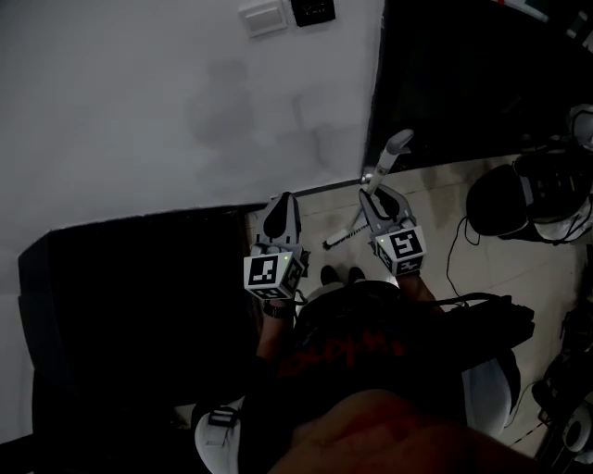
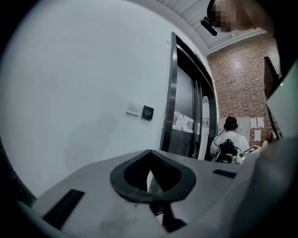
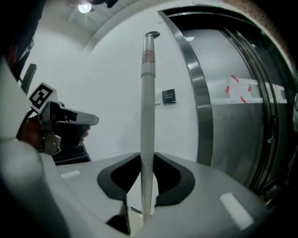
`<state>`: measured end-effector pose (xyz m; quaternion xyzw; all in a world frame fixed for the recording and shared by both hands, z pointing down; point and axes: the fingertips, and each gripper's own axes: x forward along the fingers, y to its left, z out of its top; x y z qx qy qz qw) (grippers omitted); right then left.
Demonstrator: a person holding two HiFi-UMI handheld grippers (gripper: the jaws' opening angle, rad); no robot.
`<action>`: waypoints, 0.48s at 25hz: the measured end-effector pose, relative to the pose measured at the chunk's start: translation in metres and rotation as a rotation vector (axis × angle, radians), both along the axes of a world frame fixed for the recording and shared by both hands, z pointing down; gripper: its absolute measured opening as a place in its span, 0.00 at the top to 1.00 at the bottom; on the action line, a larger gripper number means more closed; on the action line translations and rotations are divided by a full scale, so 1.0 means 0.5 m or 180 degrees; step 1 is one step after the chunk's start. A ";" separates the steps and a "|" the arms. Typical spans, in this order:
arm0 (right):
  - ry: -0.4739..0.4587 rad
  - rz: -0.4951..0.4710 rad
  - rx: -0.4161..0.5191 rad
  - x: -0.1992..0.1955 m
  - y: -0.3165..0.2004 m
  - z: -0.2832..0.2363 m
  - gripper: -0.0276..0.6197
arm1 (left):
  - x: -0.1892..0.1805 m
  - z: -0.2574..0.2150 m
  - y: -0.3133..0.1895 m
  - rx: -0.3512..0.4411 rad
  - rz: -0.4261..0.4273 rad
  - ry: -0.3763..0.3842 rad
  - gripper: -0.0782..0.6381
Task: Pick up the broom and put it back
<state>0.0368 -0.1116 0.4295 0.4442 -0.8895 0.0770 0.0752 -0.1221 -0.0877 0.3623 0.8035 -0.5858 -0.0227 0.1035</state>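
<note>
Head camera looks down; claw cameras share the wall (image 2: 70,93).

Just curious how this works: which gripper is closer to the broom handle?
Right. The right gripper is clamped on the broom handle, which runs between its jaws. The left gripper is off to the handle's left, apart from it, holding nothing.

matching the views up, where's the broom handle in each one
head view: broom handle right of centre, sticking up from the right gripper.
left gripper view: not in it.
right gripper view: broom handle upright at centre, between the jaws.
shared landmark: dark wall switch.
</note>
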 end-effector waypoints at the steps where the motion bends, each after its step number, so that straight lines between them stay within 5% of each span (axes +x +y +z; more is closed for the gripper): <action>1: -0.0040 0.0005 0.0024 0.004 0.010 -0.019 0.82 | 0.004 -0.003 0.001 0.0004 0.0011 0.0002 0.88; 12: -0.0270 -0.0174 0.0322 0.040 0.077 -0.150 0.82 | 0.049 -0.024 0.005 0.0049 0.0054 -0.0026 0.89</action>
